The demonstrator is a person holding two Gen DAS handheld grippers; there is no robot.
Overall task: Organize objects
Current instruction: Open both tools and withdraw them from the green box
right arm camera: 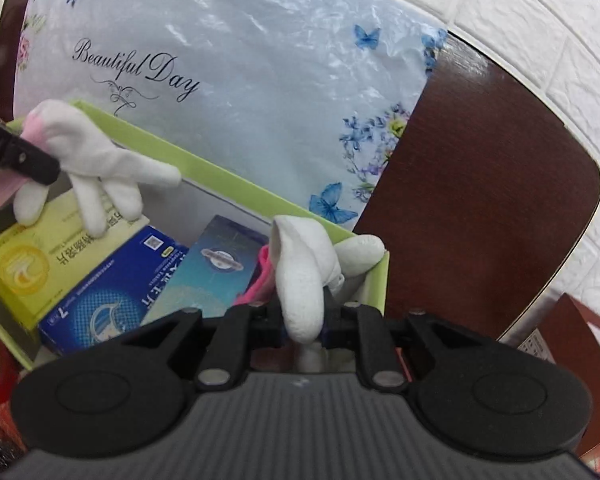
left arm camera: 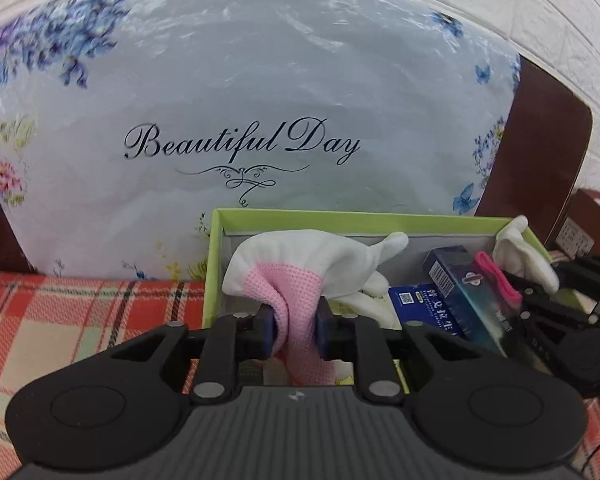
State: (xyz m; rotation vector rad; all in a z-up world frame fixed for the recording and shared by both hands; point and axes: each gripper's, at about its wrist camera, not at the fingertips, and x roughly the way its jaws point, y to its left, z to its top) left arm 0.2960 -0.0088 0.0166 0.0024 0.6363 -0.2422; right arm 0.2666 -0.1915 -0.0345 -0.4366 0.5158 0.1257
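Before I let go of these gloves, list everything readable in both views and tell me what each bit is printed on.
"Beautiful Day": script on the floral bag behind the green box.
"7": on the blue carton in the box.
Asian characters on the blue carton, the yellow carton and the dark carton: too blurred to read.
Square code on the blue carton: not legible.
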